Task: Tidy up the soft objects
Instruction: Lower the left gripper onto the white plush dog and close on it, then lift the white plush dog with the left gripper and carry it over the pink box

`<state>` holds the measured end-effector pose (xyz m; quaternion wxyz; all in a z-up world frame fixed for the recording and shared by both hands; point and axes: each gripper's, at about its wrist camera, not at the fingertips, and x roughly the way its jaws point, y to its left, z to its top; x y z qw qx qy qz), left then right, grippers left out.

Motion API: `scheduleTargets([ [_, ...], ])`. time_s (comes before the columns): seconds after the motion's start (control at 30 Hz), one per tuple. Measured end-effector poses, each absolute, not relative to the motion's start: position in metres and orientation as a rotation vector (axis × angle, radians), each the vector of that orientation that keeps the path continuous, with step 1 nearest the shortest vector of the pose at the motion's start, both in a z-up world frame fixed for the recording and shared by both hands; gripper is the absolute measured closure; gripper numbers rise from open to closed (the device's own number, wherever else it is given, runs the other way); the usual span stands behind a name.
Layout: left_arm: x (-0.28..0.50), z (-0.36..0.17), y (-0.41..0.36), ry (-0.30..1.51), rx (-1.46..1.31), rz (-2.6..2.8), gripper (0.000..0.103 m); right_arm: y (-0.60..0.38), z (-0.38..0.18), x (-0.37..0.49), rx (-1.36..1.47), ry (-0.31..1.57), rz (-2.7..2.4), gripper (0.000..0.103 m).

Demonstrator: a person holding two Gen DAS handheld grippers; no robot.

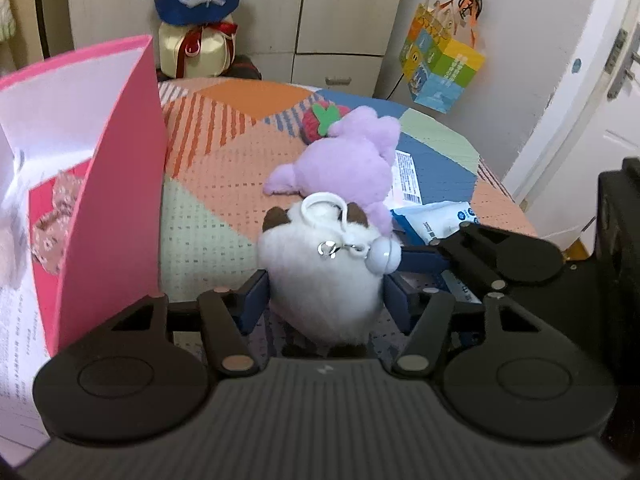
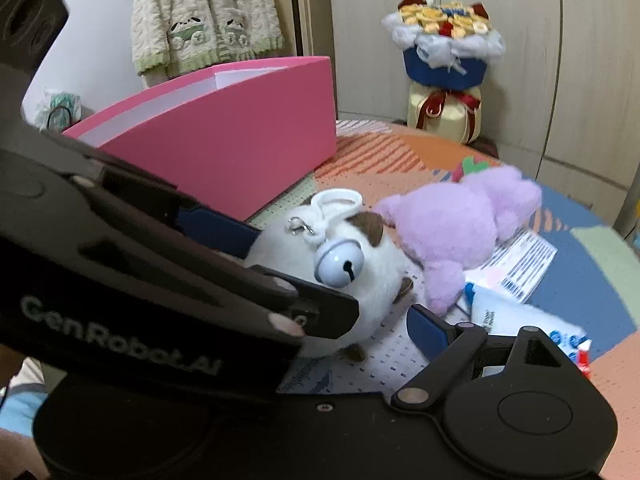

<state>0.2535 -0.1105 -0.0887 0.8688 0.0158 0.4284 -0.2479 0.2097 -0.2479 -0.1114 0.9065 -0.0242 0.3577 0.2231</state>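
Flanking the white plush (image 1: 320,280), left tongs (image 1: 325,294) touch its sides; purple plush (image 1: 348,160) behind.

White plush (image 1: 320,272) with bell lies against lilac plush (image 1: 352,160).

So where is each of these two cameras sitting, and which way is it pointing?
Left wrist: on the left tongs, looking forward and down along their blue fingers at the white plush toy between them; the right tongs' arm shows at right.
Right wrist: on the right tongs, looking down from the toy's other side; the left tongs cross its left half.
Shared: the white toy, purple plush, pink box, patterned cover, bouquet.
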Motion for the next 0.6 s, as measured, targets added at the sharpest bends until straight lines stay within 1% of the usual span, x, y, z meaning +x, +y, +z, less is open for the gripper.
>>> scheduleTargets([
  [0.13, 0.255, -0.091, -0.108, 0.895, 0.017, -0.527, 0.045, -0.245, -0.117, 0.211, -0.041, 0.727, 0.474, 0.016],
  [0.17, 0.255, -0.091, -0.109, 0.891, 0.020, -0.529, 0.045, -0.245, -0.117, 0.211, -0.043, 0.721, 0.477, 0.021],
  [0.23, 0.254, -0.092, -0.109, 0.884, 0.017, -0.530, 0.045, -0.243, -0.118, 0.210, -0.047, 0.711, 0.475, 0.023],
  [0.3, 0.254, -0.092, -0.107, 0.878, 0.006, -0.531, 0.045, -0.240, -0.119, 0.208, -0.057, 0.696, 0.451, 0.030],
  [0.4, 0.249, -0.092, -0.104, 0.864, -0.010, -0.539, 0.046, -0.239, -0.118, 0.205, -0.057, 0.687, 0.428, 0.035],
  [0.6, 0.232, -0.090, -0.102, 0.846, -0.017, -0.563, 0.047, -0.241, -0.114, 0.192, -0.008, 0.679, 0.396, 0.036],
])
